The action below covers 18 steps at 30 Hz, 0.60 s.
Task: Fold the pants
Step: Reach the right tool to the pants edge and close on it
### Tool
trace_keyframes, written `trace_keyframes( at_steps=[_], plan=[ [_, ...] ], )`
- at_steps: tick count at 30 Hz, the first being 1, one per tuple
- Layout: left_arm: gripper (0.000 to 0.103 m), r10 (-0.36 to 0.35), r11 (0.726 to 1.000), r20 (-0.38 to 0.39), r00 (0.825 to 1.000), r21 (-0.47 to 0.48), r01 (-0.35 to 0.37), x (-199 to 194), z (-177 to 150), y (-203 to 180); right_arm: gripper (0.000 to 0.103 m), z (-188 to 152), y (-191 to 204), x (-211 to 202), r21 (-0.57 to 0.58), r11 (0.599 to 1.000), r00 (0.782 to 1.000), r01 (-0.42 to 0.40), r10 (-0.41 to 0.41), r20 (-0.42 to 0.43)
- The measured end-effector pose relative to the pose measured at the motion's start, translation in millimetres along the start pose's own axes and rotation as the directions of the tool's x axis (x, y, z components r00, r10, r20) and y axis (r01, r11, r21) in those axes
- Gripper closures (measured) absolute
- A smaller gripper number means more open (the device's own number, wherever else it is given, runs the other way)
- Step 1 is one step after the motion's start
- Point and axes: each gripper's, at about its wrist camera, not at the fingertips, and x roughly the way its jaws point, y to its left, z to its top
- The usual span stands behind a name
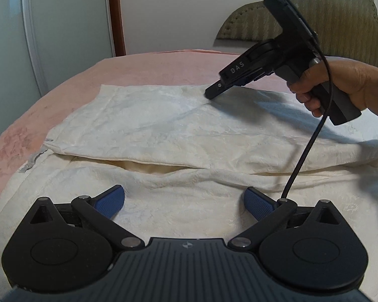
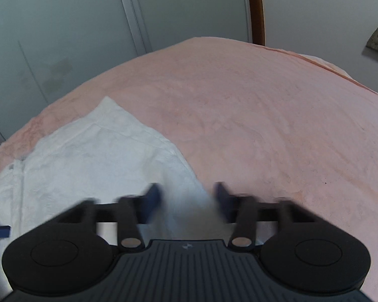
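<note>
Item: pants [image 1: 163, 125], cream-white, figured cloth, laid across a pink bed cover [image 1: 148, 68] and filling the centre and lower part of the left wrist view; one layer is already turned over, its folded edge running across the middle of the frame with a shadowed gap beneath it. In the right wrist view the same cloth occupies the lower left, its corner pointing to the upper left. Left claw [image 1: 184, 201]: held wide, blue pads apart over the near layer at the bottom centre, nothing gripped. Right claw [image 2: 187, 196]: blurred in its own view, jaws at a narrow gap with pale cloth seen between them at the garment's right edge; from the left wrist view its tip sits at the far edge of the folded layer, upper centre, carried by a hand [image 1: 340, 85] at the right. Whether the pads actually press the cloth cannot be told. Step judged in hand: taking the far edge for the next fold. To be done well, both layers should be caught together at the edge, the near side should be pinned or lifted evenly by the left claw, and the cloth kept taut so that no crease is trapped. A cable [image 1: 307, 146] hanging over the cloth should be kept clear.
</note>
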Motion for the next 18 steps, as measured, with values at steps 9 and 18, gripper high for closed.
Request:
trace_keyframes(
  at_steps=[9, 18],
  plan=[
    [0.001, 0.004, 0.951, 0.019, 1.0, -0.311, 0.002, -10.0, 40.0, 74.0, 0.093, -21.4, 73.4, -48.8, -0.257, 0.945, 0.972, 0.203, -0.161, 0.173],
    [0.001, -0.259, 0.702, 0.064, 0.964, -0.673, 0.233, 29.7, 93.3, 142.8, 0.095, -90.0, 169.1, -88.7, -0.523, 0.787, 0.942, 0.327, -0.225, 0.25]
  ],
)
